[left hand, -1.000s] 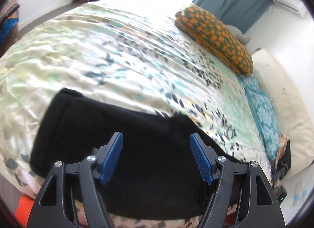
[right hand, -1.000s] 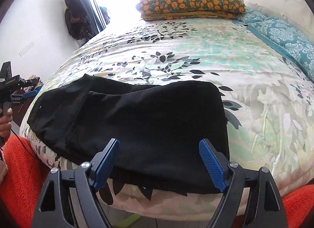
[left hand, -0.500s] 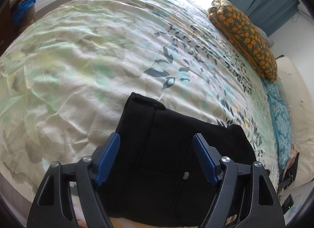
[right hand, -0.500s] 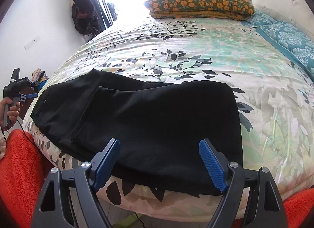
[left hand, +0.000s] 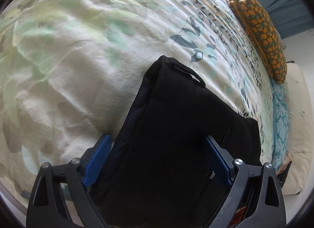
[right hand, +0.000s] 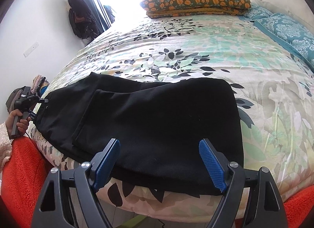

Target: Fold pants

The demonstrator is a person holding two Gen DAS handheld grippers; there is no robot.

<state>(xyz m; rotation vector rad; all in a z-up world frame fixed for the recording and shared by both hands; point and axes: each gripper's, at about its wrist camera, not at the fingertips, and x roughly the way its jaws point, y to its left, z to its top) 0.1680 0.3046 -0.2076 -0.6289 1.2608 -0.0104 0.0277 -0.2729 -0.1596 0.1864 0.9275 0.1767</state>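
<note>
Pants [right hand: 149, 122] lie already doubled along the bed's [right hand: 225, 51] near edge; left gripper [left hand: 157, 161], jaws just widened astride the waistband end, ungrasped; right gripper [right hand: 160, 161] released above the other end; next, pinch both.

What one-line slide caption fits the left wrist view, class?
Open left gripper straddles the waistband end of black pants lying on a floral bedspread.
</note>
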